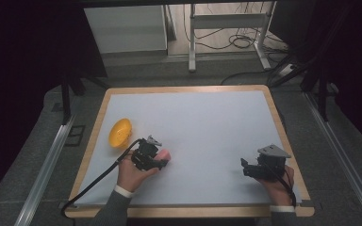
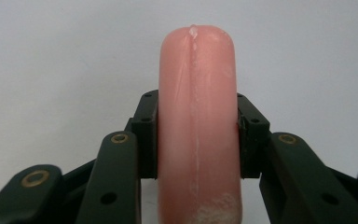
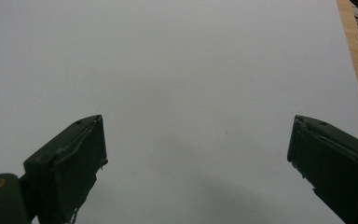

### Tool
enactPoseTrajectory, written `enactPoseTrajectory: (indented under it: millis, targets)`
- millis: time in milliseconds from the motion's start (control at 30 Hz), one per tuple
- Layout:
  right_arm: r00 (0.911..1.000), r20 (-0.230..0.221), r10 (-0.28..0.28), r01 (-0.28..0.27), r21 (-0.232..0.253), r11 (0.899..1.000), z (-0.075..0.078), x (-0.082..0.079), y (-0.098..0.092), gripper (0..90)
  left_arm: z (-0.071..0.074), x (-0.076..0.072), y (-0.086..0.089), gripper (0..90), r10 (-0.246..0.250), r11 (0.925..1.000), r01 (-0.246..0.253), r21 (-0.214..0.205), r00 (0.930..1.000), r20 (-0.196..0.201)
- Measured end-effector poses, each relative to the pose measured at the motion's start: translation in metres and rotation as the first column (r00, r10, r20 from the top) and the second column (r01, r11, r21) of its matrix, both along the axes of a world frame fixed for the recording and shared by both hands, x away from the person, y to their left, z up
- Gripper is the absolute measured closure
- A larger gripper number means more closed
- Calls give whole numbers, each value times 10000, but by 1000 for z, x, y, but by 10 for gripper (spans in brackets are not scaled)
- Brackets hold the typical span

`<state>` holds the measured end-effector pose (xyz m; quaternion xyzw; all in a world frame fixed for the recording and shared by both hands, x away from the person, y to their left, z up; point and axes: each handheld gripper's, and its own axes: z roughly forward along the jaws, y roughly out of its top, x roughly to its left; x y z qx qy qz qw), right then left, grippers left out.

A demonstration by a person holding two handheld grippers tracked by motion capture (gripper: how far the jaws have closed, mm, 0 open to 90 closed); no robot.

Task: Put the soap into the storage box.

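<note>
A pink sausage-shaped thing (image 2: 198,126) stands between the black jaws of my left gripper (image 2: 198,135), whose pads press on both its sides. In the high view the same left gripper (image 1: 159,159) sits at the table's left front with the pink sausage (image 1: 164,155) poking out to the right. A yellow bowl (image 1: 120,133), tipped on its side, lies just left of and behind that hand. At the right front my right gripper (image 1: 243,167) points left; in the right gripper view its jaws (image 3: 198,154) stand wide apart over the bare white surface.
The white table top (image 1: 202,127) has a wooden rim (image 1: 283,127) around it. A black cable (image 1: 94,181) trails from the left gripper to the front left corner. Beyond the far edge are a floor, a white desk frame (image 1: 226,28) and loose cables.
</note>
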<state>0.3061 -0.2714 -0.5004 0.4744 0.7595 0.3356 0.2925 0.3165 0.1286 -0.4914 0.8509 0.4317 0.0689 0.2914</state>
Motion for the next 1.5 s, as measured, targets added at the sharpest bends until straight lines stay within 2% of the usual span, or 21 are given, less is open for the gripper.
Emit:
enactPoseTrajectory:
  millis: [267, 533, 833, 900, 1500]
  targets:
    - [10000, -7, -33, 33, -3, 10000, 0, 0, -1, 43, 6, 0, 11, 600, 269, 9995, -266, -166, 9995, 174]
    - [10000, 1, -29, 29, -31, 10000, 0, 0, 0, 43, 13, 0, 19, 600, 432, 9990, -425, -164, 9983, 395]
    - [10000, -8, -36, 36, -9, 10000, 0, 0, -1, 43, 17, 2, 27, 599, 553, 9984, -548, -114, 9975, 441]
    - [10000, -4, -42, 42, -7, 10000, 0, 0, -1, 43, 18, 3, 31, 600, 617, 9978, -607, -248, 9972, 415]
    - [10000, -38, -55, 54, -52, 10000, -1, 0, -1, 43, 20, 3, 62, 600, 1429, 9893, -1408, -376, 9878, 625]
